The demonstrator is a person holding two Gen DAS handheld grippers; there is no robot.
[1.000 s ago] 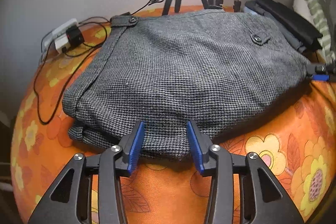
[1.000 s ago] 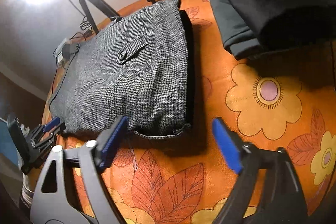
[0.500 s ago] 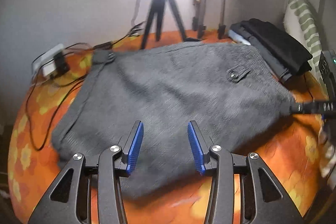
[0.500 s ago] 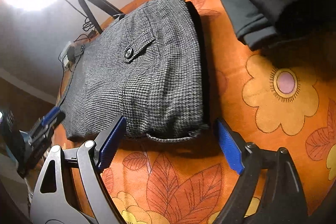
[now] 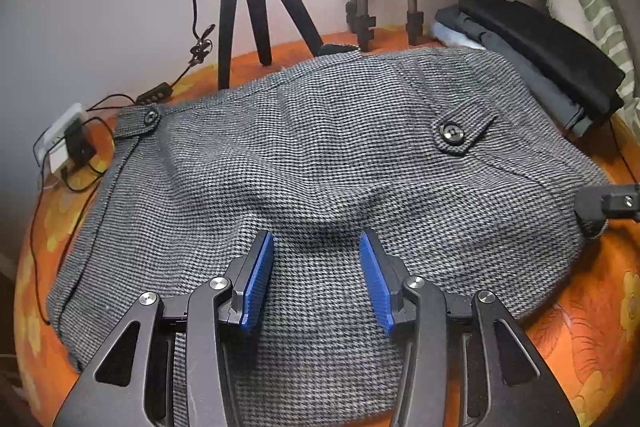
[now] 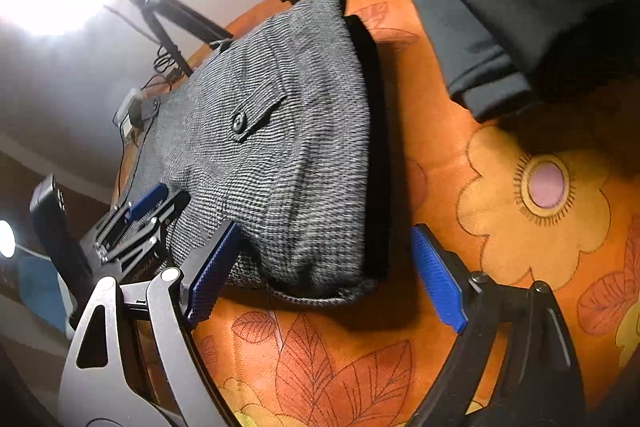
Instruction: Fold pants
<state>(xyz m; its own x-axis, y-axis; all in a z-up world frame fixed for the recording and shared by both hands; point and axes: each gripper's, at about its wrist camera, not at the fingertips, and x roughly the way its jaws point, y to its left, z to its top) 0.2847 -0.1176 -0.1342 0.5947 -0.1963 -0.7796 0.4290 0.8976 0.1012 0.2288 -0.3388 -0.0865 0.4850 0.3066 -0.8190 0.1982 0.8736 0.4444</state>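
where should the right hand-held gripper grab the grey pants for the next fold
Probably the near corner of the grey houndstooth pants, where the layered edge bulges off the orange floral sheet. Come in low from the front, one finger of the open right hand-held gripper under the stack. The left hand-held gripper, also open, sits over the same near edge.

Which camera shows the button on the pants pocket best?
The left wrist view: the pocket button on the pants is large, sharp and faces the camera. In the right wrist view it is smaller, blurred and seen at a slant.

No legible text, label, brand or number on anything here.
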